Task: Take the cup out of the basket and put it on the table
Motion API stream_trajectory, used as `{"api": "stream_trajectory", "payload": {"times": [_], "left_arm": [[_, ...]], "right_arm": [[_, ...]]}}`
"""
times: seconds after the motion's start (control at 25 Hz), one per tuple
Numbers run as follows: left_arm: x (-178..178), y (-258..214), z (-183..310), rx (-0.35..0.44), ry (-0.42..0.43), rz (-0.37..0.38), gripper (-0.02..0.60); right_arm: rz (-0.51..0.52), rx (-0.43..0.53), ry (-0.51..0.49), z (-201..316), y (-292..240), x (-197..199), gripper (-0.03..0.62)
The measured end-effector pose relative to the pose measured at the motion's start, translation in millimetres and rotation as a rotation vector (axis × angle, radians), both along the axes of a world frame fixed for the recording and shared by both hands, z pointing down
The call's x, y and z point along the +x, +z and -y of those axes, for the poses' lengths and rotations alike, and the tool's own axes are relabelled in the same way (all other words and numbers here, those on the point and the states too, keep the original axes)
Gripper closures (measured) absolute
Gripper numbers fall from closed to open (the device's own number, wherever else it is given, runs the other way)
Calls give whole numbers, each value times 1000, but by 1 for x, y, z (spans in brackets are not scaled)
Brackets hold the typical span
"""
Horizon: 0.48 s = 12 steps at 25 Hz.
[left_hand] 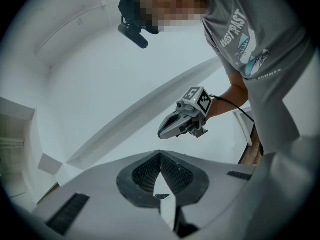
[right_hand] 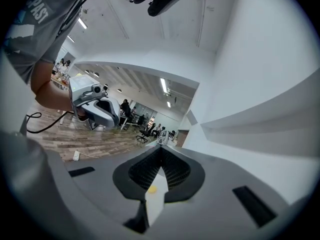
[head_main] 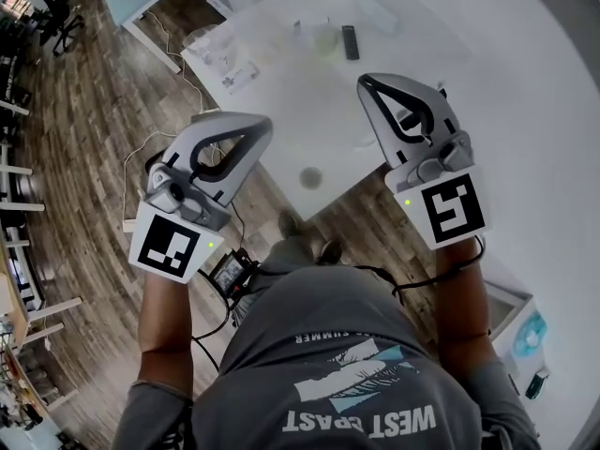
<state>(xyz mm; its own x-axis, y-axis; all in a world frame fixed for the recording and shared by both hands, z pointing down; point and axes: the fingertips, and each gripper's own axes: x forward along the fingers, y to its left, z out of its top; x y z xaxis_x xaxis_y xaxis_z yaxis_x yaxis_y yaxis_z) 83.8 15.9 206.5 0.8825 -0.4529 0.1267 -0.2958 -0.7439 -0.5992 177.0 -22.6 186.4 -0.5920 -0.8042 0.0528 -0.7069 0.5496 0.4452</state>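
wood floor (head_main: 84,139): lying along the left side; you are standing on it at the table's near corner.
left gripper (head_main: 262,127): you are holding it out at the table's near-left edge, nose pointing toward the far right. Jaws are clenched, tips meeting, and gripping nothing.
clear container (head_main: 217,47): sitting on the far-left part of the table; too blurred to tell what it is.
paper sheet (head_main: 242,77): lying flat just near of the clear container, close to the left edge.
cup (head_main: 325,38): pale greenish and blurred, looking upright. It is standing on the far part of the table, out in the open, just left of the dark bar. Both grippers are staying well apart from it.
dark bar (head_main: 350,42): lying flat on the table just right of the cup.
small round thing (head_main: 310,177): sitting near the table's near corner, between your two grippers; too small to tell what it is.
right gripper (head_main: 367,86): you are holding it over the near-right part of the table, nose pointing toward the far left. Jaws are clenched tight, with nothing between them.
table (head_main: 506,73): white, spreading from the near corner out to the far right.
teal thing (head_main: 531,334): sitting low at the near right, beside your right arm; cannot tell what it is.
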Motion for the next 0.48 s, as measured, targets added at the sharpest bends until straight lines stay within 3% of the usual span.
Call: {"api": "stream_trajectory", "payload": {"times": [0.48], "left_arm": [[-28, -9, 70, 31, 97, -84, 572]], "right_arm": [[-62, 2, 96, 58, -6, -25, 582]]}}
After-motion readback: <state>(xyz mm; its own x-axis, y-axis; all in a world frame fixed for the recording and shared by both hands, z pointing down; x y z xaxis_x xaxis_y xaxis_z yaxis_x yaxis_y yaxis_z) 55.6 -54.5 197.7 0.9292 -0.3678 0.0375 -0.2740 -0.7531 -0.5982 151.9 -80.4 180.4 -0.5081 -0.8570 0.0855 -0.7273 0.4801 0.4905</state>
